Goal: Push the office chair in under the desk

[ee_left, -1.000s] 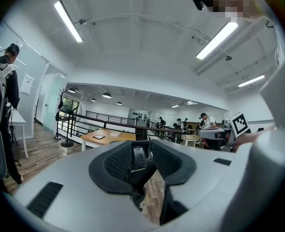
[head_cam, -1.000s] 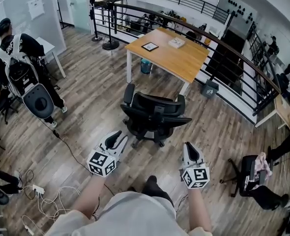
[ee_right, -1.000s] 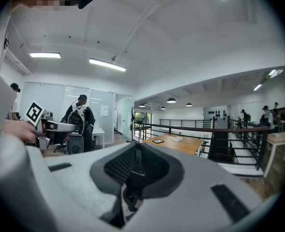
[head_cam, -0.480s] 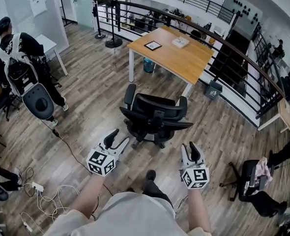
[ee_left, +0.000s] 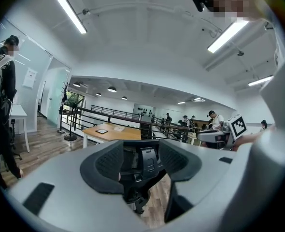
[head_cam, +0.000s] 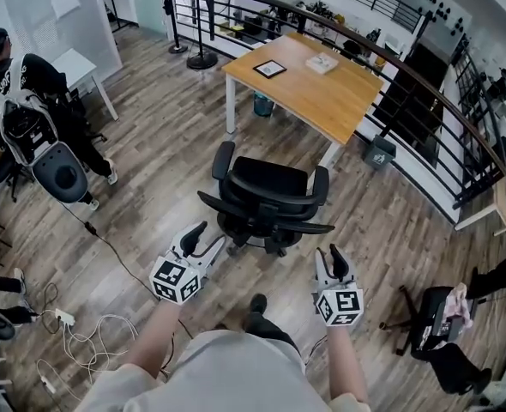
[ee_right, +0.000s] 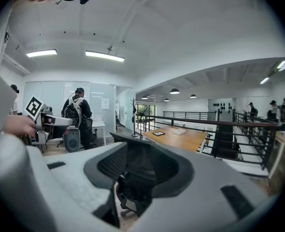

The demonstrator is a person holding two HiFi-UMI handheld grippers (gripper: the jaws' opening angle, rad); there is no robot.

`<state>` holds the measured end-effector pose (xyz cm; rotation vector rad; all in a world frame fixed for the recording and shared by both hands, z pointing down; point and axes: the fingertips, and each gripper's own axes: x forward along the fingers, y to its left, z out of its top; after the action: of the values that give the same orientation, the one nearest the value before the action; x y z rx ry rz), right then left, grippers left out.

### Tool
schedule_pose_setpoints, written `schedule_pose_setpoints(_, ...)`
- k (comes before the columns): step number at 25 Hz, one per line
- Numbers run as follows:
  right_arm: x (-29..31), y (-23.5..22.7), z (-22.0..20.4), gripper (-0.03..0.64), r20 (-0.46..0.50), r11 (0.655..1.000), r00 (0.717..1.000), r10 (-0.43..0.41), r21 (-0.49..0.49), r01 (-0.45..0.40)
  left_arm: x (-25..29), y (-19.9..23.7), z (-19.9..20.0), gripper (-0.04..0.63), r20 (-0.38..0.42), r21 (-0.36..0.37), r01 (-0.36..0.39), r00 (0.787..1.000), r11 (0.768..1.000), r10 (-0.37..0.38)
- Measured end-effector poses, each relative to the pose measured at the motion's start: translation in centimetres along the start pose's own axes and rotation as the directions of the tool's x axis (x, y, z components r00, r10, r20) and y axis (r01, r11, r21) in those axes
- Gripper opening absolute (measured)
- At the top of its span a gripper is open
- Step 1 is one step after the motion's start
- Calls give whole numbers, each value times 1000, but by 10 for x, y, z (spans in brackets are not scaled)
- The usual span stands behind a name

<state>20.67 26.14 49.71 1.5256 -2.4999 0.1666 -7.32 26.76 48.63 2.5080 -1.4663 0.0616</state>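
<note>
The black office chair (head_cam: 266,197) stands on the wood floor with its back toward me, a short way out from the wooden desk (head_cam: 311,86). My left gripper (head_cam: 203,237) hovers just behind the chair's left side. My right gripper (head_cam: 330,256) hovers behind its right side. Both grippers' jaws have just been opening, stand open and hold nothing. Neither touches the chair. The left gripper view shows the chair back (ee_left: 141,162) between the jaws, with the desk (ee_left: 108,129) beyond. In the right gripper view the chair (ee_right: 138,175) sits low between the jaws.
A person with a backpack (head_cam: 26,114) stands at the far left by a white table (head_cam: 75,65). A cable (head_cam: 107,245) and power strip (head_cam: 64,318) lie on the floor left of me. A railing (head_cam: 412,74) runs behind the desk. Another chair (head_cam: 433,320) stands at the right.
Both grippers' jaws have spread apart. I have stepped forward, so the chair and desk sit a little nearer, and both grippers have moved closer to the chair.
</note>
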Motion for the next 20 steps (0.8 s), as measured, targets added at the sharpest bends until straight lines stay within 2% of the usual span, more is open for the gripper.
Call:
schedule_pose_setpoints(11,59,-50,-26,189,-87,994,990,109,-6,-110,57,7,-13,227,-41,-13,-40,998,999,40)
schedule_pose_setpoints(16,81,-65,-50,190,-152,984,973,172,-23,-177,76,9,-24,227,-77,-10,-72,994,997,71)
schedule_pose_setpoints(20,94,-74,-73,192,-203,974,958,202,-56,-217,91,9,-38,232,-113,22,-93,989,995,95)
